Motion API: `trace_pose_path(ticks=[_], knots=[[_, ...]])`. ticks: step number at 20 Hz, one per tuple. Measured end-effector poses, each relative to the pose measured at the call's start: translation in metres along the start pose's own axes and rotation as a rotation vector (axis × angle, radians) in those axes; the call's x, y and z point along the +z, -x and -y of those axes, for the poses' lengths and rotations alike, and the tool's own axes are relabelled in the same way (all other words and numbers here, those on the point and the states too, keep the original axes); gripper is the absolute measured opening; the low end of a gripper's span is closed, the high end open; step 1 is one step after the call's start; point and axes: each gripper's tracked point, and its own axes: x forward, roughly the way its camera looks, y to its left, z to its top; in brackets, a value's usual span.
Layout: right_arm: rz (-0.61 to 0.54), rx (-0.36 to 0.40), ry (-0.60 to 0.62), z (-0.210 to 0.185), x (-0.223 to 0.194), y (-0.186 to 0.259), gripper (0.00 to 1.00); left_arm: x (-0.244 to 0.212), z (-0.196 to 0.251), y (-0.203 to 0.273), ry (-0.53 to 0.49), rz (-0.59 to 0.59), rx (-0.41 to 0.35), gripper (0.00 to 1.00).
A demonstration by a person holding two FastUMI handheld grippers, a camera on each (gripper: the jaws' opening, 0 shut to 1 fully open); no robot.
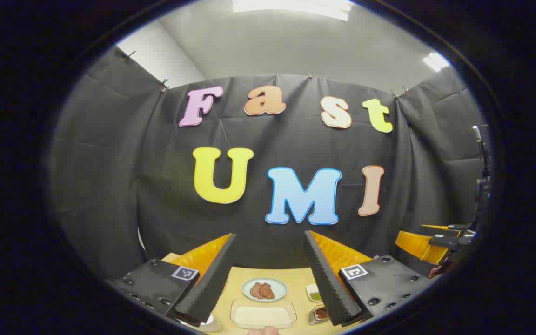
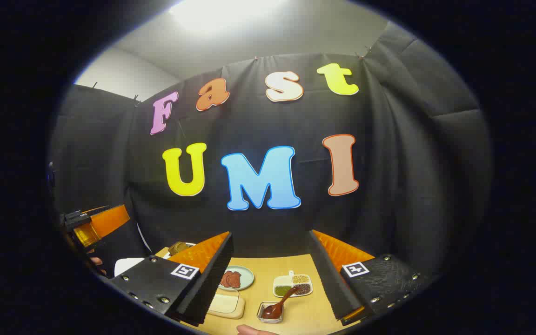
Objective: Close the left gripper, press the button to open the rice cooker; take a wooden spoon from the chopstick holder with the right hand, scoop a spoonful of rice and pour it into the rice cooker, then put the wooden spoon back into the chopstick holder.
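Both tongs, left tongs (image 1: 268,279) and right tongs (image 2: 272,274), hang spread wide above the bench (image 2: 268,265) (wooden spoon (image 2: 281,301) untouched).

Both views are evenly lit from above. In the left gripper view 2 ceiling light panels (image 1: 291,7) glare white; in the right gripper view 1 ceiling light (image 2: 217,11) blows out to a soft bloom. Fisheye distortion bows the black cloth wall (image 1: 110,163) toward the edges. The desk (image 2: 305,311) shows only soft shadows. Focus is sharp centrally, softer near the rim.
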Motion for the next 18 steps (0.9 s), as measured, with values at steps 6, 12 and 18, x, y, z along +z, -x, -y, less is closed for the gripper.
trace_pose_path(ticks=[6, 12, 18], knots=[[0.018, -0.029, 0.025, -0.027, 0.012, 0.003, 0.93, 0.0, -0.026, -0.005, 0.044, -0.008, -0.04, 0.98], [0.027, -0.082, 0.041, -0.031, 0.013, 0.009, 0.96, 0.002, -0.04, -0.009, 0.039, -0.007, -0.069, 0.95], [0.034, -0.117, 0.047, -0.022, 0.017, 0.017, 0.96, -0.004, -0.037, -0.012, 0.035, -0.014, -0.086, 0.96]])
